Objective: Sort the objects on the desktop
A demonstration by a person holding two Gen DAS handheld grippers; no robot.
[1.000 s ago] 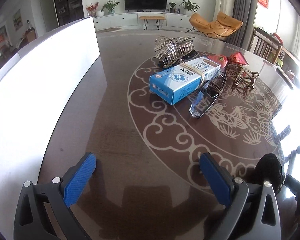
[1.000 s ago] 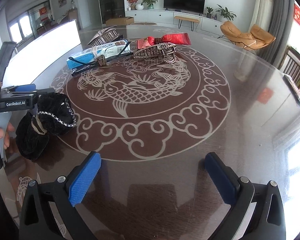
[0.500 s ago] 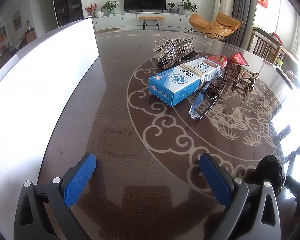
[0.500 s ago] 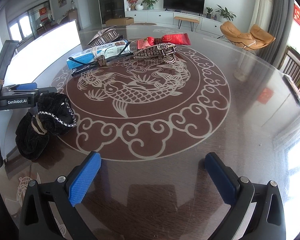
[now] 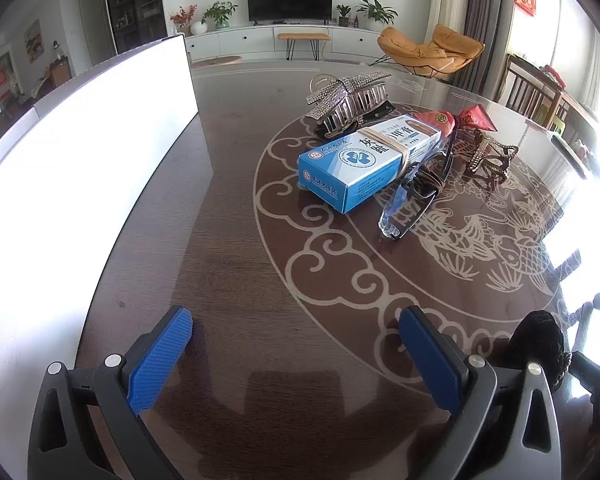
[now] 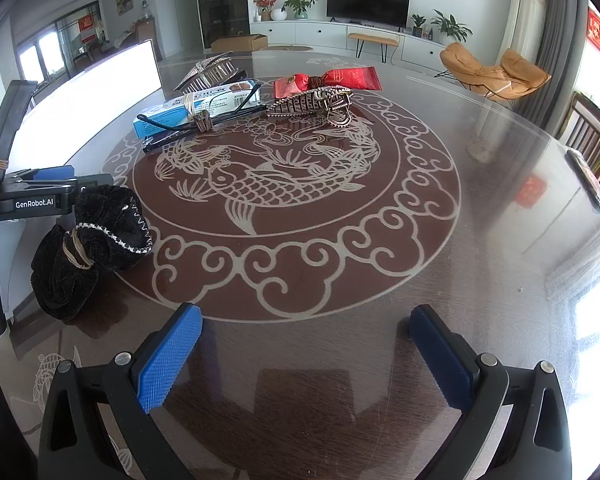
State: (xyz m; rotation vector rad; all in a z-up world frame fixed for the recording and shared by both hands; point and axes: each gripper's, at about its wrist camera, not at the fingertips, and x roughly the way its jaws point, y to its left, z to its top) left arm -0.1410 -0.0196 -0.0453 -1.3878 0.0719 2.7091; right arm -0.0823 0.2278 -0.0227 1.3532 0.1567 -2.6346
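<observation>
Clustered at the twelve o'clock side of the tabletop [image 6: 480,280]: blue box [image 5: 364,158] bound with a rubber band, glasses [image 5: 416,190] lying just beside it at three o'clock, silver hair clip [image 5: 348,100] touching the box's far end, red packet [image 6: 328,79] and a bronze hair clip [image 6: 312,100] behind. Well apart from these, at nine o'clock in the right wrist view, a black scrunchie [image 6: 88,248] tied with a band, just beside the left hand-held gripper [image 5: 296,354]. Both held low near the six o'clock edge, left hand-held gripper and right hand-held gripper [image 6: 306,354] spread wide with nothing between the blue pads

Probably choosing a first item to move. Best to start with the scrunchie, nearest and lying alone; for the pile, better to lift the glasses away first, taking the folded arms across their narrow width, so the box is not dragged along

Hard to read: white box wall [image 5: 80,152] at nine o'clock blown out by glare, its inside hidden, so no sorting place confirmed. Scrunchie half cut off behind the pad in the left view. Whether the glasses touch the box, not certain
</observation>
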